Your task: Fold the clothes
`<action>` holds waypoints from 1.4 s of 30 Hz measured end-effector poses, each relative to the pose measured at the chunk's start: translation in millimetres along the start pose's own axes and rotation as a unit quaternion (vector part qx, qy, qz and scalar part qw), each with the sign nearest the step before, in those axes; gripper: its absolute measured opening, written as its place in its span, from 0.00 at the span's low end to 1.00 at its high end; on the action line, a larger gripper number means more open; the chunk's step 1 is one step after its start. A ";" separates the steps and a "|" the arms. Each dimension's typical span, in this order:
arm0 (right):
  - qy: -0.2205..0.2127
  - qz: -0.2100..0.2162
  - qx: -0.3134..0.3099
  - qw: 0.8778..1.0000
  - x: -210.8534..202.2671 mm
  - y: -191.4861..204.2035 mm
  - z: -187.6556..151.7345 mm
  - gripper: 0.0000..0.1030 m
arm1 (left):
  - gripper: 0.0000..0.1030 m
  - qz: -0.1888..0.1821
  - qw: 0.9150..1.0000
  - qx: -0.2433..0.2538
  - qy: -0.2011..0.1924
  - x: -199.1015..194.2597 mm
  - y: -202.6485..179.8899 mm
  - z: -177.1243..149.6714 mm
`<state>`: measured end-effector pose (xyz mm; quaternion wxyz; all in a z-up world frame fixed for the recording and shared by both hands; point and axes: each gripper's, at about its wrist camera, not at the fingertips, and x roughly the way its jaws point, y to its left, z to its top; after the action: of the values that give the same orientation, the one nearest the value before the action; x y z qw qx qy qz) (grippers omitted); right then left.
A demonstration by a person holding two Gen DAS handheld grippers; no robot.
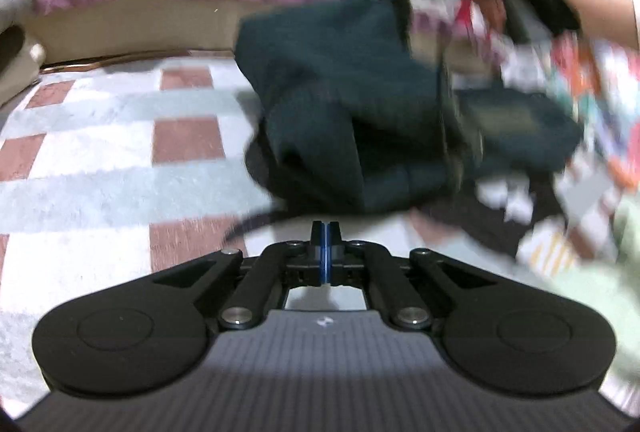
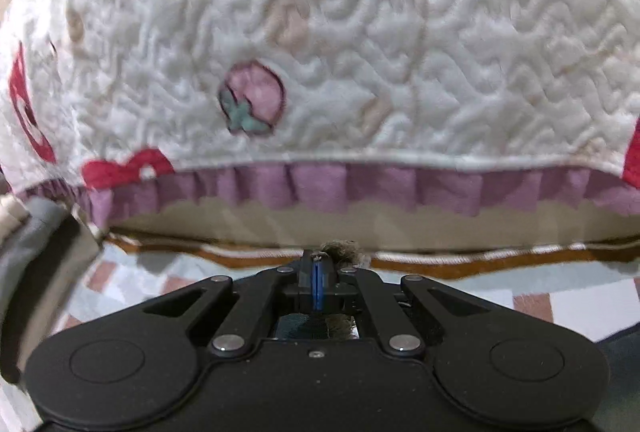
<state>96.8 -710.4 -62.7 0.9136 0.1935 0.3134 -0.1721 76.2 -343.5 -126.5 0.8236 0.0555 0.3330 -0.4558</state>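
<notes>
The biggest thing I see is the quilted bedspread with its purple frill, hanging over the bed's near edge and filling the right wrist view; below it runs the checked floor mat in pink, white and grey. On that mat, toward its right side, the dark teal garment sits bunched and partly raised, badly blurred, with the other handset and a forearm above it at the top right. My left gripper has its fingers pressed together with only a thin dark cord or hem running to their tip; whether it pinches cloth I cannot tell. My right gripper is clamped on a frayed brownish tuft, with teal fabric showing under the jaws. My worry: so small a bite may slip as I lift, letting the garment drop crumpled, and the blur suggests a hasty swing could twist the fold
</notes>
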 end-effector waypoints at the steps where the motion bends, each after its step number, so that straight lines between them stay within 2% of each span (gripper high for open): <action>1: 0.004 0.007 0.002 1.000 0.7 -0.2 -4.6 0.01 | 0.02 -0.001 1.000 -0.005 -0.014 -3.7 2.5 3.6; 3: 0.013 0.018 0.007 1.000 2.2 -0.1 -14.3 0.02 | 0.06 -0.001 0.999 -0.005 -0.035 -9.3 5.8 9.4; 4: 0.021 0.015 0.009 1.000 3.4 0.1 -19.3 0.12 | 0.09 0.006 0.999 0.012 -0.034 -8.7 3.8 9.4; 5: 0.026 0.010 0.020 0.999 1.9 -1.5 -26.1 0.28 | 0.09 0.016 0.999 0.026 -0.031 -6.8 2.4 8.8; 6: 0.031 0.005 0.036 0.999 -0.6 -3.8 -33.8 0.37 | 0.09 0.030 0.999 0.034 -0.023 -2.9 1.7 7.2; 7: 0.035 -0.001 0.051 0.998 -3.2 -6.2 -41.5 0.50 | 0.10 0.042 0.998 0.038 -0.016 0.5 1.8 5.4; 8: 0.043 0.006 0.078 0.996 -5.7 -10.3 -51.8 0.55 | 0.14 0.050 0.998 0.035 -0.009 3.5 2.4 3.2; 12: 0.090 0.052 0.192 0.976 -12.4 -25.2 -105.9 0.57 | 0.14 0.051 0.999 0.010 0.002 8.0 5.5 2.8; 16: 0.121 0.094 0.300 0.941 -25.5 -35.4 -163.3 0.59 | 0.15 0.053 0.998 0.026 -0.011 5.5 -2.8 5.2; 19: 0.115 0.129 0.372 0.912 -36.9 -38.2 -196.0 0.65 | 0.38 0.068 0.996 0.055 -0.025 3.6 -12.4 4.4; 23: 0.134 0.168 0.428 0.878 -35.3 -31.1 -210.7 0.78 | 0.40 0.066 0.993 0.091 -0.040 0.0 -25.4 5.0; 24: 0.137 0.171 0.431 0.875 -32.7 -27.3 -210.9 0.78 | 0.41 0.062 0.992 0.098 -0.043 -0.5 -28.4 4.8; 25: 0.138 0.168 0.427 0.878 -29.9 -23.1 -208.8 0.78 | 0.43 0.060 0.992 0.105 -0.045 0.0 -31.5 4.1; 26: 0.137 0.168 0.420 0.881 -27.9 -19.0 -205.6 0.68 | 0.46 0.060 0.990 0.115 -0.047 0.6 -34.7 2.8; 27: 0.132 0.172 0.410 0.886 -29.1 -14.1 -201.5 0.56 | 0.48 0.064 0.989 0.126 -0.048 1.9 -38.4 1.6; 28: 0.125 0.177 0.400 0.891 -31.6 -8.7 -197.1 0.25 | 0.51 0.070 0.987 0.138 -0.048 3.2 -41.9 0.6; 29: 0.118 0.182 0.390 0.895 -34.0 -3.4 -192.8 0.19 | 0.53 0.077 0.985 0.150 -0.047 4.3 -45.2 -0.4; 33: 0.086 0.178 0.293 0.936 -59.1 29.3 -160.4 0.17 | 0.64 0.104 0.973 0.198 -0.059 6.7 -57.2 0.9; 34: 0.078 0.182 0.273 0.941 -64.6 35.6 -152.2 0.17 | 0.71 0.112 0.968 0.212 -0.068 7.4 -60.7 2.6; 35: 0.071 0.193 0.264 0.942 -69.0 40.7 -144.4 0.17 | 0.83 0.122 0.964 0.222 -0.081 9.3 -63.7 5.2; 36: 0.065 0.206 0.257 0.942 -73.0 45.8 -136.7 0.16 | 0.88 0.132 0.961 0.225 -0.095 12.0 -65.4 8.1; 37: 0.059 0.220 0.250 0.941 -77.0 50.9 -129.0 0.16 | 0.94 0.136 0.961 0.218 -0.102 15.6 -65.3 12.7; 40: 0.053 0.253 0.217 0.941 -86.9 71.5 -107.9 0.16 | 0.94 0.117 0.977 0.153 -0.086 30.9 -57.6 36.7; 42: 0.055 0.274 0.200 0.939 -92.4 84.0 -99.5 0.16 | 0.94 0.103 0.981 0.137 -0.088 36.8 -56.2 50.5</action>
<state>14.3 -573.9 -55.5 0.8489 0.4602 0.2574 0.0365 70.4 -422.2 -97.7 0.8768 0.1619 0.1861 -0.4128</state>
